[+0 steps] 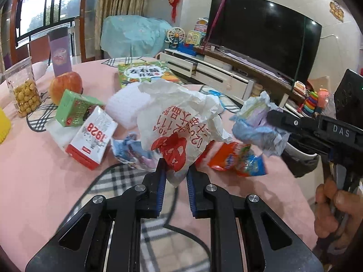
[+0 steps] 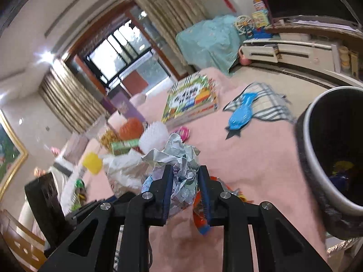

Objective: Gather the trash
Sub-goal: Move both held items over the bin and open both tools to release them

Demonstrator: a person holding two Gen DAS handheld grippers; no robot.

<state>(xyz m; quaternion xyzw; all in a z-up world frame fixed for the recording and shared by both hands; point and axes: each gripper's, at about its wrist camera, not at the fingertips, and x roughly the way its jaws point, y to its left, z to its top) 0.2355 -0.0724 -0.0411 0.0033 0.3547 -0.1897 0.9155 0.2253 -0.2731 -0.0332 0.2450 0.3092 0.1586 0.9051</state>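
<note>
My left gripper (image 1: 175, 172) is shut on a crumpled white paper bag with red print (image 1: 179, 122), held above the pink table. My right gripper (image 2: 185, 181) is shut on a crumpled ball of bluish-white paper (image 2: 179, 158); it also shows in the left wrist view (image 1: 258, 124), lifted at the right. A dark trash bin (image 2: 317, 165) with a grey rim stands at the table's right edge, with some trash inside. An orange and blue snack wrapper (image 1: 238, 158) and crumpled blue-white paper (image 1: 131, 149) lie on the table under the bag.
On the pink tablecloth (image 1: 45, 181) lie a red-white "1928" box (image 1: 93, 140), a green carton (image 1: 72, 108), an apple (image 1: 65, 86), a jar of snacks (image 1: 22, 90), a purple bottle (image 1: 60, 52), a picture book (image 1: 145, 72) and white foam (image 1: 124, 106). A blue wrapper (image 2: 240, 113) lies near the bin.
</note>
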